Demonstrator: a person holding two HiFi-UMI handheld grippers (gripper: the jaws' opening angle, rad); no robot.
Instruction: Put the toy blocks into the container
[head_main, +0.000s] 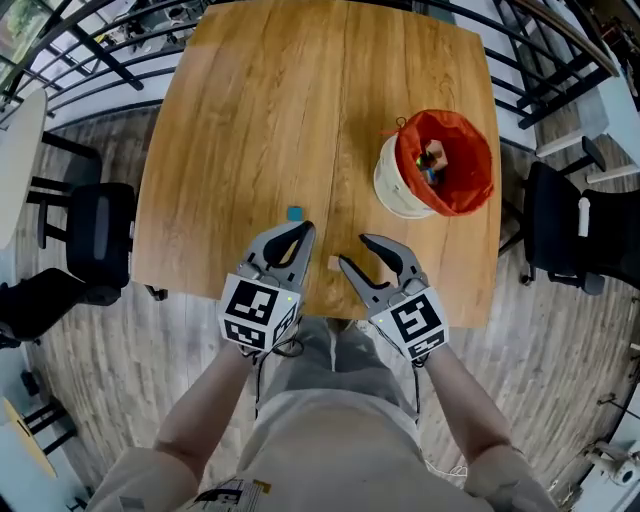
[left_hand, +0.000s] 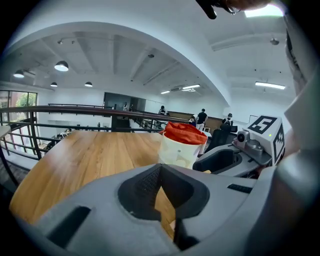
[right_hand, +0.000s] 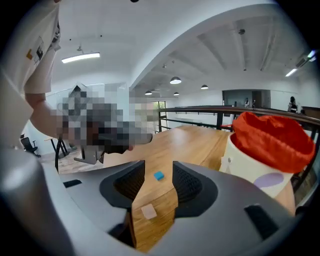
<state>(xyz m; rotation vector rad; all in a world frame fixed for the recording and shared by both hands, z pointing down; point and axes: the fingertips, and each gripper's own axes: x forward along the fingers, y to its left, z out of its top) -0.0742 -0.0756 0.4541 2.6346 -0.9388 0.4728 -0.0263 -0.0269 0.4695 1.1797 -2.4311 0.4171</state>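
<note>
Blue toy block (head_main: 294, 213) lies on the tabletop (head_main: 250, 120) just ahead of your left tool (head_main: 303, 232), which is clenched empty. Tan toy block (head_main: 333, 263) sits at your right tool's (head_main: 355, 252) spread jaws, ungripped. More blocks (head_main: 432, 160) sit in the red-lined bucket (head_main: 395, 185).

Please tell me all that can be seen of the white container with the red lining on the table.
The container is a round, cream-white bucket that looks like plastic. It stands upright on the wooden table, toward the right edge in the head view. A crinkled red-orange liner fills it and folds over the rim. The wall bears a pale purple patch. A few small toy blocks lie inside. Outside, only the table touches it.
</note>
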